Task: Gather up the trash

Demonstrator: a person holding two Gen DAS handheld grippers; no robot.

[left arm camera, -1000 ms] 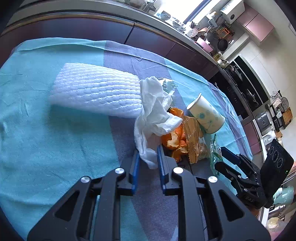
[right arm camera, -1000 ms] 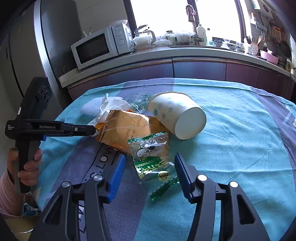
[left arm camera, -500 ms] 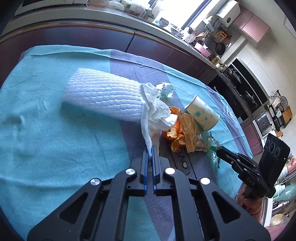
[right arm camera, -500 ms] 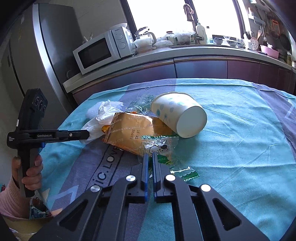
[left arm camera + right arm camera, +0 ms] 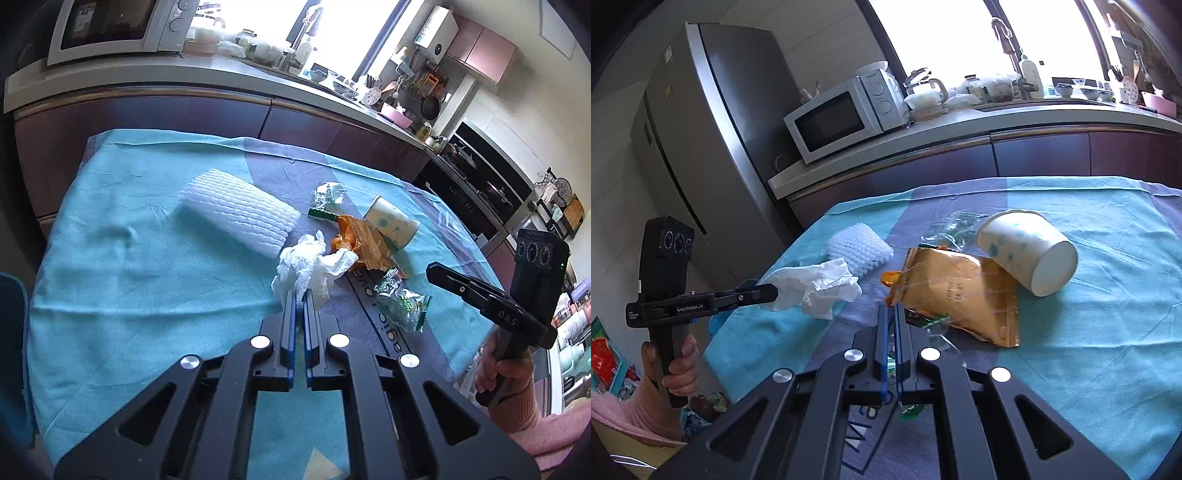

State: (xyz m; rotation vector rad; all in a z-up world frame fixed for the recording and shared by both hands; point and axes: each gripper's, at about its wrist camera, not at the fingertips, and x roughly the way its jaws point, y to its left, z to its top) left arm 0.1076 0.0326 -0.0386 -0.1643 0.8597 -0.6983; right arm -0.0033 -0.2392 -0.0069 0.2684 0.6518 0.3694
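Observation:
My left gripper is shut on a crumpled white tissue, held just clear of the trash pile on the teal tablecloth. From the right wrist the tissue hangs off the left gripper near the table's left edge. My right gripper is shut on a clear green snack wrapper; the left wrist view shows that wrapper under the right gripper. Behind lie a golden snack bag, orange peel, a tipped paper cup, a white foam net and a second clear wrapper.
A kitchen counter with a microwave runs behind the table, and a fridge stands at the left. A bin or bag with colourful scraps sits below the table's left side. A hand in a pink sleeve holds the right gripper.
Both grippers have shut, the left on the tissue and the right on the green wrapper. The left one has drawn the tissue up and away from the pile; the right has risen slightly.

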